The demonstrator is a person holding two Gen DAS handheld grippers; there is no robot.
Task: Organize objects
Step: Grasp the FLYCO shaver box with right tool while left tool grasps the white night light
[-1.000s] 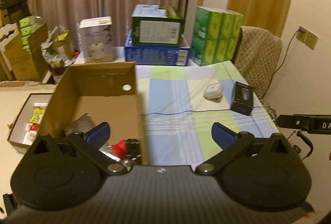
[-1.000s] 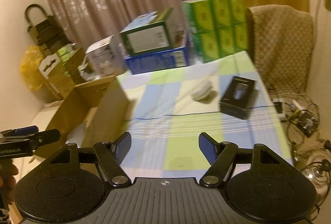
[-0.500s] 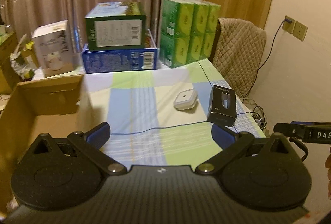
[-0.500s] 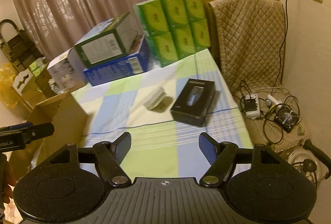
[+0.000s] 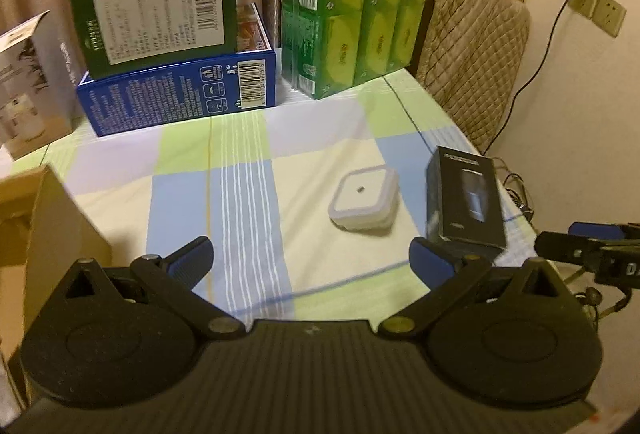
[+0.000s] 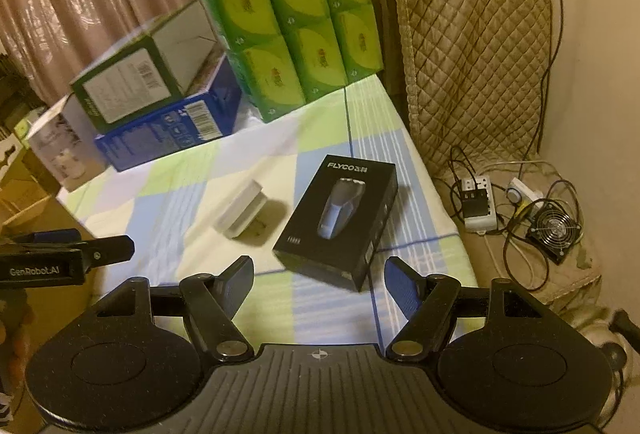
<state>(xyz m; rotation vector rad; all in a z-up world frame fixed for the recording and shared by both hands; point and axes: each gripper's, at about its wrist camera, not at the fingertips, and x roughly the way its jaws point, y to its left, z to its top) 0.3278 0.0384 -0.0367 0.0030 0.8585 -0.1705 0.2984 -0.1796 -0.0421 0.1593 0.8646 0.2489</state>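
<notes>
Black box (image 6: 338, 218) lies flat on the counter (image 6: 332, 310), beside a small white case (image 6: 240, 211). Right hand-held gripper (image 6: 319, 284) hovers wide and empty; left hand-held gripper (image 5: 311, 258) too.

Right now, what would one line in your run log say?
left hand-held gripper: open, empty | right hand-held gripper: open, empty | black box: on table, before right hand-held gripper | white square device: beside black box

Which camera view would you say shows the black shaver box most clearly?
The right wrist view: the black shaver box lies central, its printed top fully readable. In the left wrist view the box sits off to the right, foreshortened and blurry.
</notes>
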